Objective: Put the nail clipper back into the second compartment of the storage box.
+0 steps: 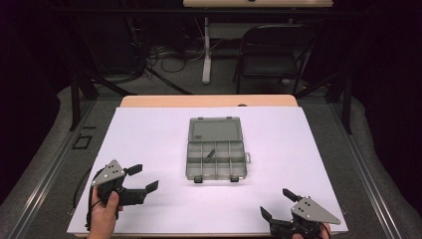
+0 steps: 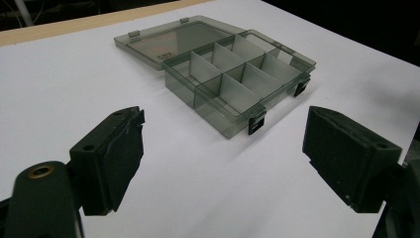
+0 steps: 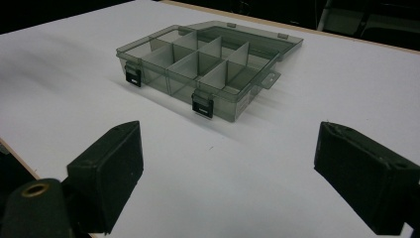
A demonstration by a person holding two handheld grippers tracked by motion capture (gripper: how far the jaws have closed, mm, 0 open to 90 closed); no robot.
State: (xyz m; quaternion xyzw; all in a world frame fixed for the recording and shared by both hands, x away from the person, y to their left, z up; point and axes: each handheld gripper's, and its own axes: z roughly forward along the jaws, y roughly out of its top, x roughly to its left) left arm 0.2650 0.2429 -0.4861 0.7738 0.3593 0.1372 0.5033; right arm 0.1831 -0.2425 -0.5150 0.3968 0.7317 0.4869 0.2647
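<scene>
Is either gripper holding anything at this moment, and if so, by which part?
Nothing is held. The left gripper and right gripper both have open, empty jaws, apart from the compartment box lying open on the table.

One organizer box (image 1: pixel 217 149), lid open, two black latches (image 3: pixel 203 103) on the front edge. One small dark piece (image 1: pixel 210 155) inside. Two grippers: left gripper (image 1: pixel 142 178), right gripper (image 1: pixel 276 203). One white desk (image 1: pixel 149 134). One folding chair (image 1: pixel 273 52) behind.
</scene>
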